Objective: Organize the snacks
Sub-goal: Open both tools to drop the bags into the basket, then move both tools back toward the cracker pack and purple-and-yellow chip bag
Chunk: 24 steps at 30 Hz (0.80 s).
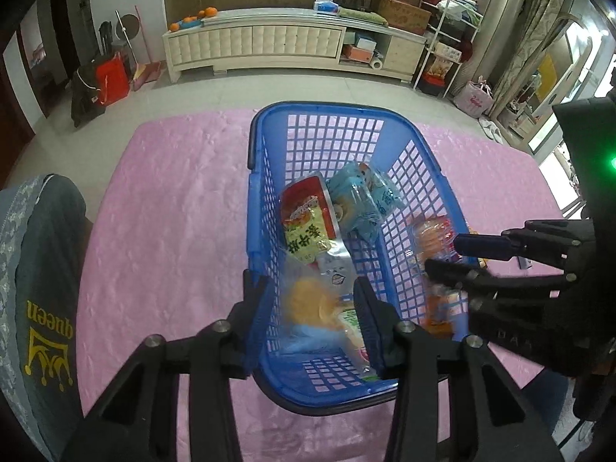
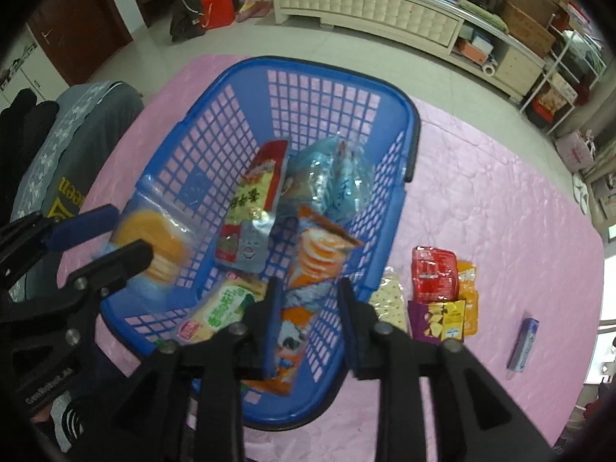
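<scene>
Left hand-held gripper (image 1: 313,300): spread, over blurred cracker packet (image 1: 308,302); right hand-held gripper (image 2: 308,308): spread. We risk packets snagging the blue basket (image 1: 265,192) rim.

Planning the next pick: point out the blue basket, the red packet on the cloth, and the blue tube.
blue basket (image 2: 410,113): right wrist view, far right corner of rim.
red packet (image 2: 435,274): right wrist view, middle of wrapper.
blue tube (image 2: 522,343): right wrist view, mid-body.

Snack packets (image 2: 250,208) in basket (image 2: 338,73); others (image 2: 435,281) right of it.
</scene>
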Each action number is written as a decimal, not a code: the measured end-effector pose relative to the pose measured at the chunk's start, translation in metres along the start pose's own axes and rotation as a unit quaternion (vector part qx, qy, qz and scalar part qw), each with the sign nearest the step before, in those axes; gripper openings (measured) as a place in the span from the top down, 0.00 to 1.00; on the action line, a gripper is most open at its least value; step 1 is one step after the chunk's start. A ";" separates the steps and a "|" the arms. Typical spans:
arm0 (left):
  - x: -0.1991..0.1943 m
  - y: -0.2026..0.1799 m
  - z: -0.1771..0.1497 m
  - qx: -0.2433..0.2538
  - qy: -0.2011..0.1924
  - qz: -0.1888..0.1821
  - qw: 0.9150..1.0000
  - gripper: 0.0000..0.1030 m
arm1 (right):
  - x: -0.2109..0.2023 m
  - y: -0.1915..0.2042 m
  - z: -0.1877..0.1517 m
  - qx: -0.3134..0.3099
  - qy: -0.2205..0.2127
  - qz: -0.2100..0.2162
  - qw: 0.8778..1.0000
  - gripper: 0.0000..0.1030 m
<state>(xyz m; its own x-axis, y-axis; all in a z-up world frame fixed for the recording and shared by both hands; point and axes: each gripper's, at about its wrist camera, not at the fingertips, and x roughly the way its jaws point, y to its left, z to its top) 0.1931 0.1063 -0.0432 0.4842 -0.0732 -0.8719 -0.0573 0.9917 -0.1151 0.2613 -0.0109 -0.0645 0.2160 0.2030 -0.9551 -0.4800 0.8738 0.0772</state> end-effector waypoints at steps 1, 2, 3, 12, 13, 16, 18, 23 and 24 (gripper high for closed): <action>-0.002 -0.002 0.000 0.004 -0.002 0.001 1.000 0.62 | -0.003 0.001 -0.001 0.002 -0.004 0.012 1.000 0.47; -0.005 -0.004 0.000 0.008 -0.005 0.002 1.000 0.63 | -0.006 0.002 -0.002 0.003 -0.008 0.012 1.000 0.43; -0.008 -0.007 0.000 0.012 -0.009 0.003 1.000 0.65 | -0.010 0.002 -0.002 0.005 -0.015 0.000 1.000 0.33; -0.019 -0.017 0.002 0.018 -0.015 0.000 1.000 0.65 | -0.032 -0.020 -0.016 0.033 -0.038 -0.011 0.999 0.21; -0.018 -0.019 0.003 0.020 -0.015 0.000 1.000 0.65 | -0.032 -0.023 -0.017 0.037 -0.038 -0.010 0.999 0.21; -0.014 -0.028 0.004 0.028 -0.011 0.000 1.000 0.65 | -0.033 -0.032 -0.021 0.050 -0.037 -0.007 0.998 0.21; -0.010 -0.032 0.004 0.033 -0.008 0.001 0.999 0.65 | -0.031 -0.037 -0.021 0.057 -0.036 -0.003 0.998 0.21; 0.005 -0.040 0.006 0.036 0.007 0.003 0.999 0.65 | -0.025 -0.050 -0.023 0.069 -0.034 0.002 0.997 0.21; 0.008 -0.041 0.007 0.036 0.010 0.002 0.999 0.65 | -0.024 -0.052 -0.024 0.071 -0.034 0.004 0.997 0.21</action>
<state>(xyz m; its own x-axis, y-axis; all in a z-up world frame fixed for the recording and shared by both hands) 0.2052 0.0656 -0.0418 0.4670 -0.0698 -0.8815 0.0034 0.9970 -0.0771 0.2605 -0.0721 -0.0528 0.2718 0.2344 -0.9334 -0.3576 0.9250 0.1282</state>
